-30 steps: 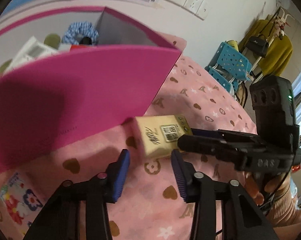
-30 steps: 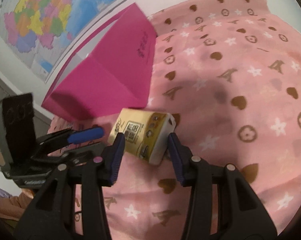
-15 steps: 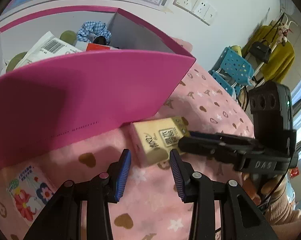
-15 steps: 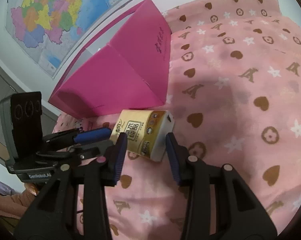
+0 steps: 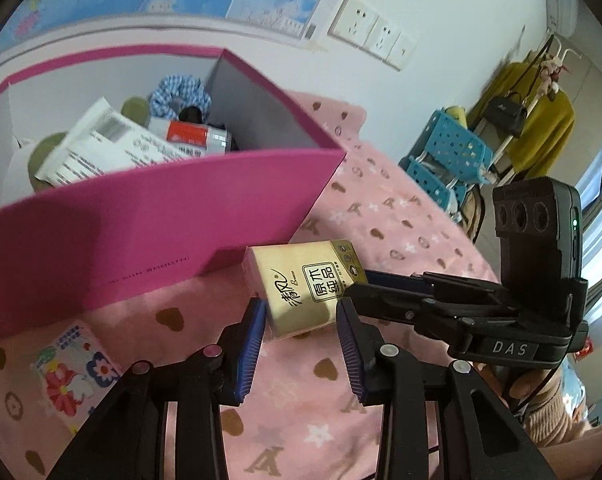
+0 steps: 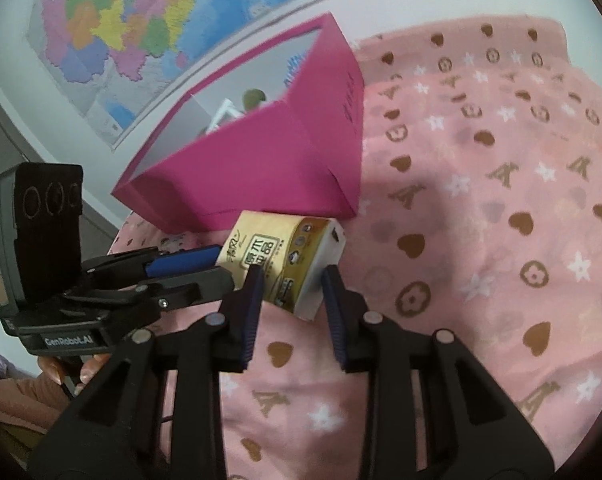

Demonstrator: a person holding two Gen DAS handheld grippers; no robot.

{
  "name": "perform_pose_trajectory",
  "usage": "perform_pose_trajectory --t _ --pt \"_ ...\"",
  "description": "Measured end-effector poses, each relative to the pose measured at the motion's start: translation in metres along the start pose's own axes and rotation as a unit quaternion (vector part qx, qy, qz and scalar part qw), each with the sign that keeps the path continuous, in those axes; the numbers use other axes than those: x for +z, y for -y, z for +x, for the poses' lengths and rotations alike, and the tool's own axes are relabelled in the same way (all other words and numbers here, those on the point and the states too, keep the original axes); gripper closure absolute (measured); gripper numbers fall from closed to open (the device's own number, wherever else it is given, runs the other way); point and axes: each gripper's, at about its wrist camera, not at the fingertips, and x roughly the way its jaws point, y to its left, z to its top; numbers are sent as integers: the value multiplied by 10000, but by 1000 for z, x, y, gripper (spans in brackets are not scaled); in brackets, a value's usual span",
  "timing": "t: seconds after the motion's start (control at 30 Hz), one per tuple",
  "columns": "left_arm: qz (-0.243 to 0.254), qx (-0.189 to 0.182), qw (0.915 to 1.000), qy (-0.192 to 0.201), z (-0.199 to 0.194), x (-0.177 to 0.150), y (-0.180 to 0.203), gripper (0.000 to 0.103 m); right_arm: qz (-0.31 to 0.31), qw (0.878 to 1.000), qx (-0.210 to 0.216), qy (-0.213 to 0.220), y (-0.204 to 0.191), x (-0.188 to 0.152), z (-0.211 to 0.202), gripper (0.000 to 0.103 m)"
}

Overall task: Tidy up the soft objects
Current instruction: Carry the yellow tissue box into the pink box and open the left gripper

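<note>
A yellow tissue pack (image 5: 307,286) is held between both grippers, lifted just in front of the pink box (image 5: 149,216). My left gripper (image 5: 301,314) is closed on one end of the pack. My right gripper (image 6: 291,284) grips the other end (image 6: 285,264) and shows in the left wrist view (image 5: 381,284) too. The box holds a blue checked scrunchie (image 5: 179,92), white packets (image 5: 109,144) and green round things (image 5: 135,109).
A small flowered tissue pack (image 5: 75,370) lies on the pink patterned cloth (image 6: 481,208) left of my left gripper. A wall with a map (image 6: 133,32) stands behind the box. Blue stools (image 5: 449,160) and a coat rack (image 5: 541,116) are beyond the table's right edge.
Both grippers have risen with the yellow pack, so more of the box's inside shows. The pack stays gripped from both sides.
</note>
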Motion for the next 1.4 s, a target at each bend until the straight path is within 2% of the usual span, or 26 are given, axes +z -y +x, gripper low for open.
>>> perform_pose_trajectory --t 0.73,1.4 --pt "349 249 9964 732 -56 19 16 65 -692 9965 133 446 -44 24 -31 69" --pt "334 508 9927 1038 -62 52 5 63 -1042 9922 138 673 -59 67 -25 69"
